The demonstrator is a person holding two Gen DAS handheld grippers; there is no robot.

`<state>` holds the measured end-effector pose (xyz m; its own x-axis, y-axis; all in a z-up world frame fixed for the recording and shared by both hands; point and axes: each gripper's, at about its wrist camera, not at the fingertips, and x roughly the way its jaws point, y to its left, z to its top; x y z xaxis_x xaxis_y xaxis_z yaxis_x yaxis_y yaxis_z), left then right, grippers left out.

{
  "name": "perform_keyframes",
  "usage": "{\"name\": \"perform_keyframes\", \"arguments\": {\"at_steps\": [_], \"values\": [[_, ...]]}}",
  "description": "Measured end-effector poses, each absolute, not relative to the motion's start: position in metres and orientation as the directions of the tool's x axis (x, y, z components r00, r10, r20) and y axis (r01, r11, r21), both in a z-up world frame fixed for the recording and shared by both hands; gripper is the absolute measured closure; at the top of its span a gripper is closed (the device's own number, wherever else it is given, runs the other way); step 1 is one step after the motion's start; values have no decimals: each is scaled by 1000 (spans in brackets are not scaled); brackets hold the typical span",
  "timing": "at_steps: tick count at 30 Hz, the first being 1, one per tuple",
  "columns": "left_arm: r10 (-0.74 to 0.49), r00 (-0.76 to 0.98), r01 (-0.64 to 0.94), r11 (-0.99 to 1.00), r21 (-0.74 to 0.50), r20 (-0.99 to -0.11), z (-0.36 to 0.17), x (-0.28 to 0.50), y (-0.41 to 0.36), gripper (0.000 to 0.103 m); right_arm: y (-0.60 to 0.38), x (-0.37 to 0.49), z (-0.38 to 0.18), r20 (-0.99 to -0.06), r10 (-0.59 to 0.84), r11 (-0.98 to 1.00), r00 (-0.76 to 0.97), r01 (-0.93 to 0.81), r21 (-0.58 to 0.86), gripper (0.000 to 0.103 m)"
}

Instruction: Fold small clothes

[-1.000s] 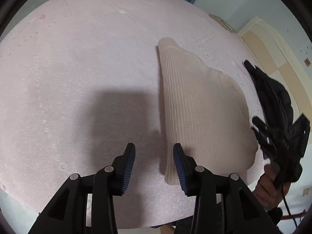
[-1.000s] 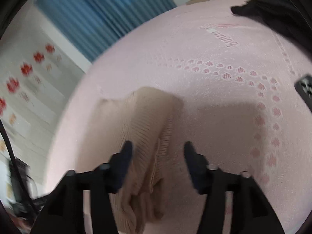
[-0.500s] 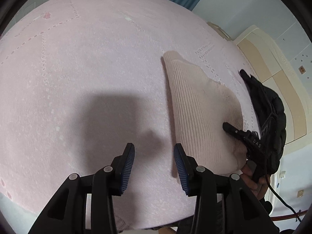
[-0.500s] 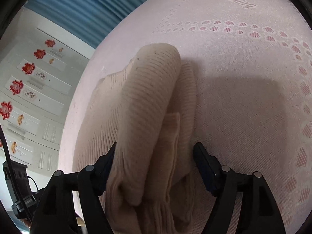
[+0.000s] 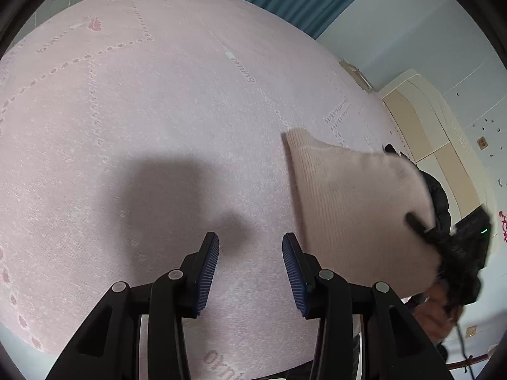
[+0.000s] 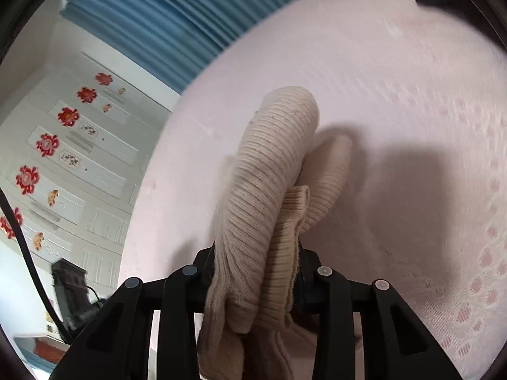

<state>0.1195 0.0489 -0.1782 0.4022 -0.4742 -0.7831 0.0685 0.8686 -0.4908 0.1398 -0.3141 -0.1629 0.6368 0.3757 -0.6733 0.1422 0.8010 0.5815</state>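
Claw state: your right claw [image 6: 256, 272] is closing on the bunched beige knit garment [image 6: 269, 190] above the pink bed [image 5: 158, 110], while your left claw [image 5: 250, 262] stands partly open, empty.

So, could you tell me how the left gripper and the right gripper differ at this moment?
The left gripper is open with nothing between its blue pads; the right gripper is closing on the bunched beige knit garment. The left hangs over the bare pink bedspread; the right lifts the knit's edge off it. Both share the same black two-finger build.
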Motion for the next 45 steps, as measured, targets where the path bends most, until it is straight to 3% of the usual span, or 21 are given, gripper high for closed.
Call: {"name": "perform_keyframes", "arguments": {"at_steps": [6, 11, 17, 23, 25, 29, 31, 36, 45], "values": [[-483, 421, 103, 866, -489, -768, -174, 124, 63, 63, -293, 148, -100, -729, 199, 872, 654, 221, 437, 68], [-489, 444, 92, 858, -505, -751, -178, 131, 84, 63, -273, 170, -81, -752, 127, 898, 646, 247, 364, 69], [-398, 483, 68, 905, -420, -780, -178, 151, 108, 63, -228, 231, -94, -720, 242, 867, 650, 188, 461, 69], [-370, 505, 26, 910, -415, -780, -190, 166, 129, 63, -222, 279, -139, -573, 484, 669, 661, 143, 730, 68], [-373, 497, 33, 910, -412, -783, -197, 170, 125, 63, -232, 288, -168, -599, 475, 693, 645, 145, 706, 67], [-384, 450, 85, 917, -390, -806, -214, 179, 103, 63, -265, 296, -249, -763, 396, 777, 511, 255, 575, 63], [-400, 427, 123, 914, -386, -811, -223, 183, 87, 63, -286, 284, -265, -703, 481, 687, 524, 272, 673, 59], [-468, 381, 251, 882, -398, -797, -231, 172, 42, 63, -293, 260, -238, -702, 469, 739, 537, 197, 644, 57], [-405, 380, 272, 908, -317, -832, -238, 163, 14, 64, -286, 184, -206, -702, 438, 835, 561, 34, 549, 57]]}}
